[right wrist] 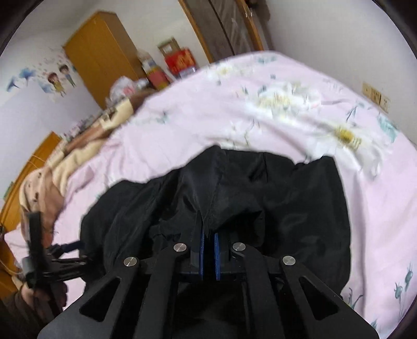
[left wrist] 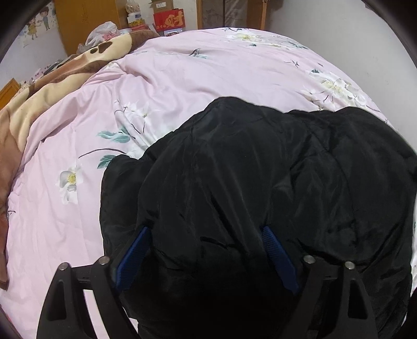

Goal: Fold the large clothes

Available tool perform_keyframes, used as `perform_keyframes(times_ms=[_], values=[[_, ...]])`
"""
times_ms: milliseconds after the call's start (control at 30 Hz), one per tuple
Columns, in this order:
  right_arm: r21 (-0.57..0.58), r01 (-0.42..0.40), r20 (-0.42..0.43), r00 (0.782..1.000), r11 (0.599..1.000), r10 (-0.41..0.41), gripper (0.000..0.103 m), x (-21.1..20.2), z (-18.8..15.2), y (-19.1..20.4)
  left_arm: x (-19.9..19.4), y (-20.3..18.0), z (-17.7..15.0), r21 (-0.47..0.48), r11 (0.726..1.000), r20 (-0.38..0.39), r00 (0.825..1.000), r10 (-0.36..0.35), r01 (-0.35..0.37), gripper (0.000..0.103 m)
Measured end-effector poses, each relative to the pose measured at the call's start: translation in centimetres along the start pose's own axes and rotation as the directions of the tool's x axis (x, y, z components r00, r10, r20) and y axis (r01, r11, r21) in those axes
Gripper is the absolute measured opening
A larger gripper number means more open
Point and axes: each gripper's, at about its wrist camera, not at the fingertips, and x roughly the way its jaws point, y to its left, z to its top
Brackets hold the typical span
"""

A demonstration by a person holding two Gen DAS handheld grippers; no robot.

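A black jacket (left wrist: 260, 182) lies bunched on a pink bed (left wrist: 78, 208), folding barely begun. Left tool (left wrist: 206, 234) spread over it; right tool (right wrist: 208, 237) pinching its fabric.

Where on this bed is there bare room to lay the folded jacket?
Bare pink quilt lies between the black jacket and the far wall, and left of the jacket up to the brown blanket. Crowded: the boxes beyond the bed.

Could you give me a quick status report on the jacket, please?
Left gripper open over black jacket. Right gripper shut on a jacket fold. Nothing in the way on pink quilt.
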Motion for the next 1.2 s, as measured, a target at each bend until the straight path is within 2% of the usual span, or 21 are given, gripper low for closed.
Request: perform_keyframes(times_ms=[100,167,267,367,467,500,533,633,700,733,833,933,967,1033,1100,1133,1200], values=[[-0.036,0.062,-0.041,0.997,0.997,-0.063,0.005,1.5,-0.2,-0.5,0.5,0.6,-0.1,-0.035,0.999,-0.005,0.999,-0.037,0.036,0.095],[-0.075,0.103,-0.107,0.988,0.992,-0.111,0.005,3.8,-1.1,-1.2,0.6,0.7,-0.4,-0.032,0.999,0.004,0.999,-0.035,0.035,0.096],[-0.177,0.18,-0.1,0.975,0.968,-0.199,0.008,4.7,-1.9,-0.4,0.4,0.2,-0.5,-0.007,1.0,0.016,1.0,-0.018,0.019,0.096],[-0.29,0.251,-0.081,0.955,0.923,-0.286,0.02,4.5,-2.0,1.0,-0.8,0.4,-0.5,0.013,1.0,0.048,0.999,0.006,-0.006,0.096],[-0.314,0.273,-0.106,0.942,0.909,-0.319,0.035,3.5,-1.5,1.7,-3.3,0.7,-0.5,0.016,1.0,0.105,0.994,0.016,-0.018,0.096],[-0.321,0.281,-0.099,0.94,0.904,-0.327,0.04,3.1,-1.2,1.9,-4.3,0.9,-0.4,0.01,1.0,0.13,0.991,0.024,-0.025,0.096],[-0.33,0.296,-0.07,0.939,0.896,-0.336,0.04,2.0,-0.9,2.3,-5.1,1.0,-0.3,0.006,0.999,0.155,0.987,0.032,-0.034,0.096],[-0.331,0.301,0.039,0.951,0.895,-0.305,0.042,-0.8,0.2,3.7,-7.3,0.8,0.4,-0.008,0.998,0.223,0.973,0.057,-0.057,0.096],[-0.32,0.293,0.094,0.956,0.901,-0.277,0.052,-1.8,0.7,4.5,-8.2,0.8,1.3,-0.035,0.998,0.243,0.969,0.052,-0.045,0.096],[-0.334,0.259,0.105,0.966,0.906,-0.238,0.052,-1.8,1.0,5.3,-8.5,0.5,1.5,-0.046,0.998,0.243,0.968,0.063,-0.053,0.096],[-0.372,0.192,0.079,0.981,0.908,-0.175,0.052,-0.1,1.3,6.9,-8.7,0.0,2.2,-0.064,0.998,0.258,0.965,0.04,-0.025,0.096],[-0.353,0.082,-0.021,0.995,0.932,-0.095,0.052,2.4,0.9,7.2,-6.4,-0.9,3.1,-0.049,0.998,0.217,0.974,0.059,-0.05,0.095],[-0.343,0.05,-0.041,0.997,0.938,-0.068,0.052,3.0,0.7,7.2,-5.6,-0.9,3.2,-0.059,0.998,0.202,0.978,0.05,-0.039,0.094],[-0.35,0.033,-0.065,0.996,0.936,-0.059,0.052,4.2,-0.2,7.1,-3.9,-0.7,2.7,-0.068,0.997,0.175,0.984,0.044,-0.032,0.094],[-0.347,0.022,-0.123,0.99,0.937,-0.069,0.052,5.9,-1.6,6.6,-1.8,-0.2,2.0,-0.072,0.995,0.125,0.989,0.074,-0.066,0.093],[-0.359,0.024,-0.142,0.987,0.933,-0.08,0.052,6.7,-2.4,6.2,-0.9,0.3,1.7,-0.082,0.995,0.106,0.993,0.056,-0.048,0.093],[-0.379,0.019,-0.127,0.989,0.925,-0.072,0.052,7.0,-3.2,5.6,0.3,1.1,1.1,-0.102,0.995,0.089,0.996,0.018,-0.009,0.094]])
